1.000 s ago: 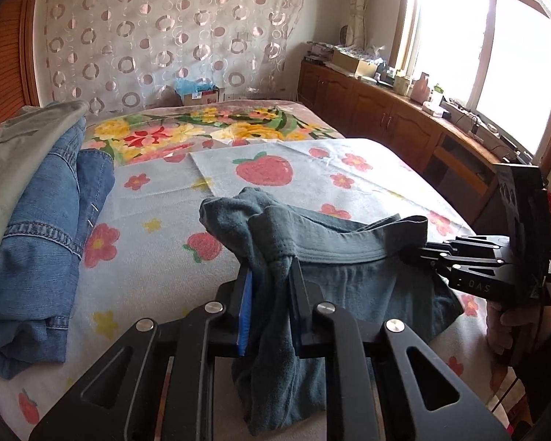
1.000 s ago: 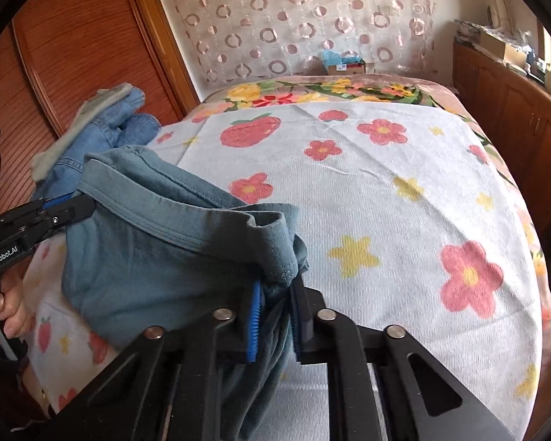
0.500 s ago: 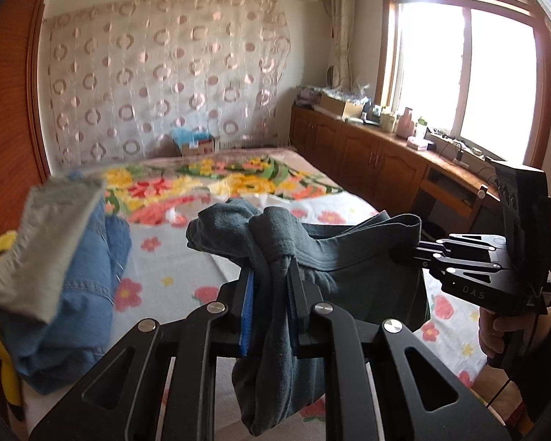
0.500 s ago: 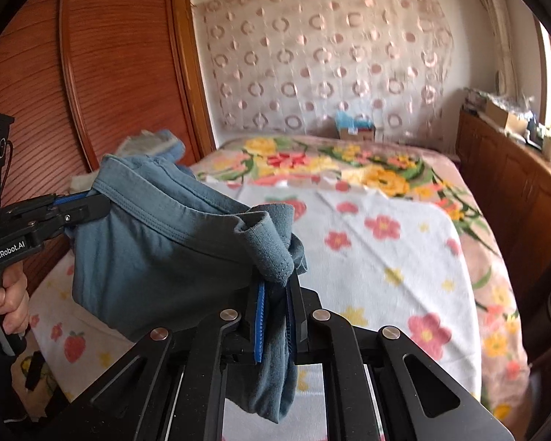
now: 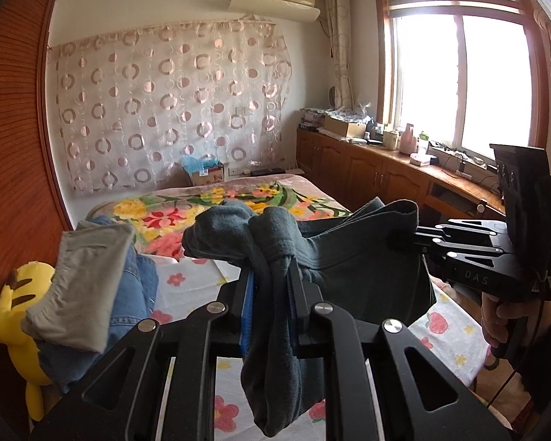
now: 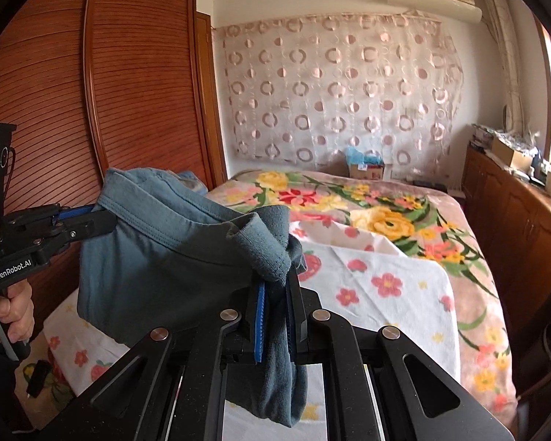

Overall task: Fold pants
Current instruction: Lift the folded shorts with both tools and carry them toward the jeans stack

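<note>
**Pants up off the bed**

Left gripper [image 5: 270,286] clamps one bunched end of the dark teal knit pants [image 5: 363,257], right gripper [image 6: 275,316] pinches the other; the cloth hangs between them above the near flower-print white sheet [image 6: 385,294].

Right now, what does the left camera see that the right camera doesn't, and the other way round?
Only the left wrist view shows the yellow plush toy, the folded jeans with a grey garment on top, and the bright window. Only the right wrist view shows the full wooden wardrobe. Both show the blue-grey pants stretched between the left hand-held gripper and right hand-held gripper, the flowered bed and the circle-patterned curtain.
</note>
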Demonstrator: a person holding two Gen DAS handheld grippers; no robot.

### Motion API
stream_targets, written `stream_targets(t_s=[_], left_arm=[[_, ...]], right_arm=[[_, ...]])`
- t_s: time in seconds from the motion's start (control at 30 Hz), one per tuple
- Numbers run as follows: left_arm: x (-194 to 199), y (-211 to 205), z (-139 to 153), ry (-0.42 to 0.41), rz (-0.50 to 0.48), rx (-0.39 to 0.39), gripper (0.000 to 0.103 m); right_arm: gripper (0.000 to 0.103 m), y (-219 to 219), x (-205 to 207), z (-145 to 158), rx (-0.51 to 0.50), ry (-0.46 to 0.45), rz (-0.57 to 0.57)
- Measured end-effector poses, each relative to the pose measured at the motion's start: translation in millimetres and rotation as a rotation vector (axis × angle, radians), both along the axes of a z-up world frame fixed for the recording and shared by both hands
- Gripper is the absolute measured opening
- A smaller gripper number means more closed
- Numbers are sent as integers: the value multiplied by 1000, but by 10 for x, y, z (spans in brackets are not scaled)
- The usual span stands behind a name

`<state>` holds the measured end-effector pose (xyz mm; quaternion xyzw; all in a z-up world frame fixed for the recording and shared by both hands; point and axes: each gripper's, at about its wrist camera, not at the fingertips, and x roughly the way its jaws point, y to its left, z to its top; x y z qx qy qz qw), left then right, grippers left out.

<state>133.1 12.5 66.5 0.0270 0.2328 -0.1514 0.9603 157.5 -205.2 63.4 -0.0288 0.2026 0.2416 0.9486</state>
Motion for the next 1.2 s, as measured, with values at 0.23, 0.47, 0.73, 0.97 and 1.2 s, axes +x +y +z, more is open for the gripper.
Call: stream_targets(t_s=[0.23, 0.47, 0.73, 0.97, 1.2], left_arm=[[-19, 178, 89, -23, 29, -2, 17], [49, 330, -28, -14, 46, -10, 17], [261, 389, -182, 13, 59, -5, 17], [541, 400, -330, 40, 62, -7, 17], [764, 424, -352, 52, 64, -25, 17]], right_arm=[[9, 19, 138, -17, -2, -25, 32], [9, 57, 341, -138, 1, -33, 64], [9, 134, 607, -209, -3, -17, 84], [9, 178, 898, -203, -12, -10, 90], [9, 241, 1229, -144, -25, -5, 93]])
